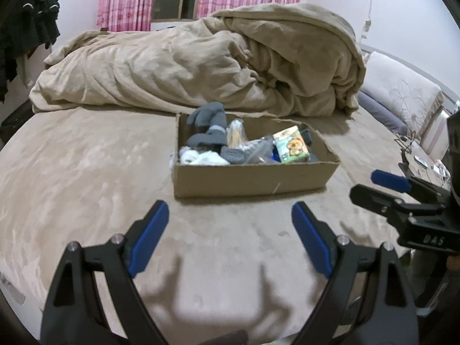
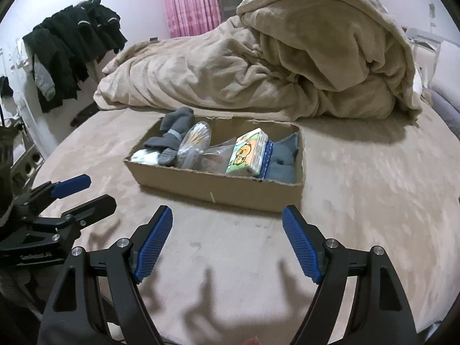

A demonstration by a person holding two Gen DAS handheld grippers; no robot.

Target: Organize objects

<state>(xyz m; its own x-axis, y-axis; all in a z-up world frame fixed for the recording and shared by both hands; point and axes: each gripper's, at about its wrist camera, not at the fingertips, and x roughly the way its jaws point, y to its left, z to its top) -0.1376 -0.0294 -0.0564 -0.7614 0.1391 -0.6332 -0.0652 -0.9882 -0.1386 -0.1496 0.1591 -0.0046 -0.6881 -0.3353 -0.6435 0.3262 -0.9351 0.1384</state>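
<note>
Where the tan bed cover (image 1: 86, 189) lies flat, a shallow cardboard box (image 1: 250, 176) sits at the centre of both views, its long side facing the cameras. Inside it, grey socks (image 1: 208, 126) fill the upper left corner, a white bundle (image 1: 198, 156) lies below them, a clear bag of cotton swabs (image 2: 195, 141) stands beside the socks, and a tissue pack printed with a cartoon animal (image 2: 245, 155) leans toward the right end next to folded grey cloth (image 2: 283, 158). Behind the box, across the upper half of each frame, a rumpled beige duvet (image 1: 201, 66) is heaped highest at the right. Pink curtains (image 1: 126, 0) hang at the top, and dark clothes (image 2: 72, 46) drape at the upper left of the right wrist view. Nearer the lens, the left gripper (image 1: 230, 238) occupies the lower centre, its blue pads spread wide apart and holding nothing, clear of the box. Likewise the right gripper (image 2: 227, 243) is spread wide and empty, just short of the box's near wall; it also appears at the right edge of the left wrist view.
</note>
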